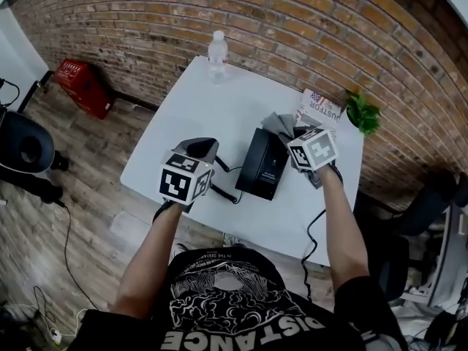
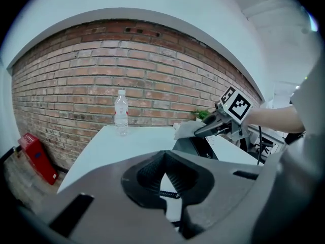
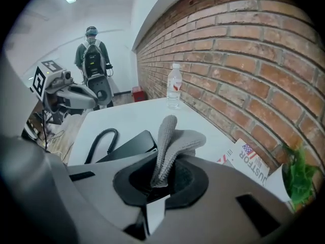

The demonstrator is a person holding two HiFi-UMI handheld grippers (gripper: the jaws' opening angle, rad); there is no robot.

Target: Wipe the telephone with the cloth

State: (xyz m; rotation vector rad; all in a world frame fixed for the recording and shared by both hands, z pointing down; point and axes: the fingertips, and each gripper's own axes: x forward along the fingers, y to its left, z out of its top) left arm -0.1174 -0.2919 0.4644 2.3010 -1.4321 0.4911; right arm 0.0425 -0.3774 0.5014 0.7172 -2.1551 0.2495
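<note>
Before right gripper (image 3: 161, 182), cloth (image 3: 172, 141) partly hides telephone (image 3: 129, 145).

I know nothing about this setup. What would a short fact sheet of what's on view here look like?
Setting: white table by a brick wall
Telephone: black, mid-table, coiled cord beside it
Cloth: grey, pinched in the right gripper at the telephone's far end
Left gripper: shut, empty, near the cord
Also there: water bottle, printed booklet, small plant
</note>
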